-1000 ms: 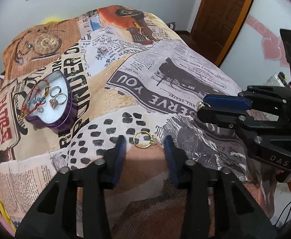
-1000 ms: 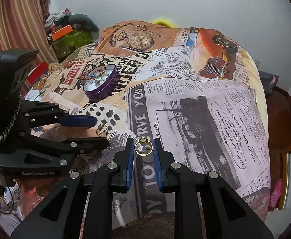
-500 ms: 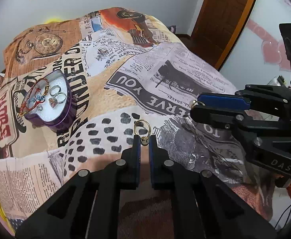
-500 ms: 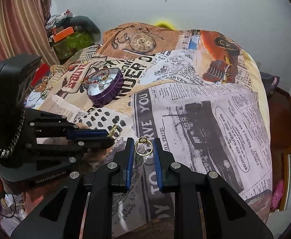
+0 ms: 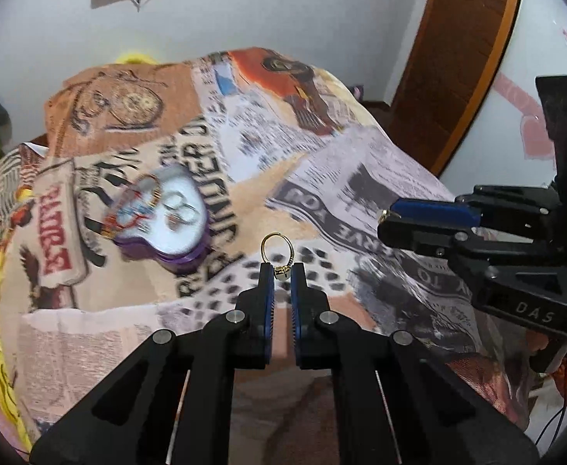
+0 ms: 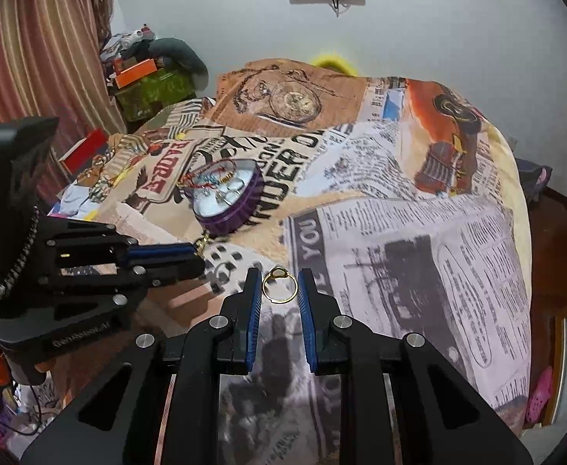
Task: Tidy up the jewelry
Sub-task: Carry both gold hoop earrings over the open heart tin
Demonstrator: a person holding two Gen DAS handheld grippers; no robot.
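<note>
The left gripper [image 5: 281, 271], which straddled a gold ring on the blanket 1 second ago with its jaws spread, is now clamped on that gold ring [image 5: 276, 250] and has raised it clear of the newspaper-print blanket [image 5: 361, 178]; the band stands upright above the blue pads, pinched at its small ornament. The right gripper [image 6: 279, 285] has kept its own hold throughout, a second gold ring [image 6: 279, 286] caught by its edges between the pads; seen from the left wrist camera, only a glint of that ring shows at the right gripper's tip. With 2 rings now lifted, the likely next stop is the purple heart-shaped box [image 5: 159, 221], open on the blanket, ahead and to the left of the left gripper, already holding several rings and a red-beaded chain.

The box is motion-blurred in the left view, so its contents cannot be counted there; the ornament on the left ring is too small to identify; whether any loose jewelry remains on the blanket cannot be told, since both grippers' black frames hide the near cloth.
</note>
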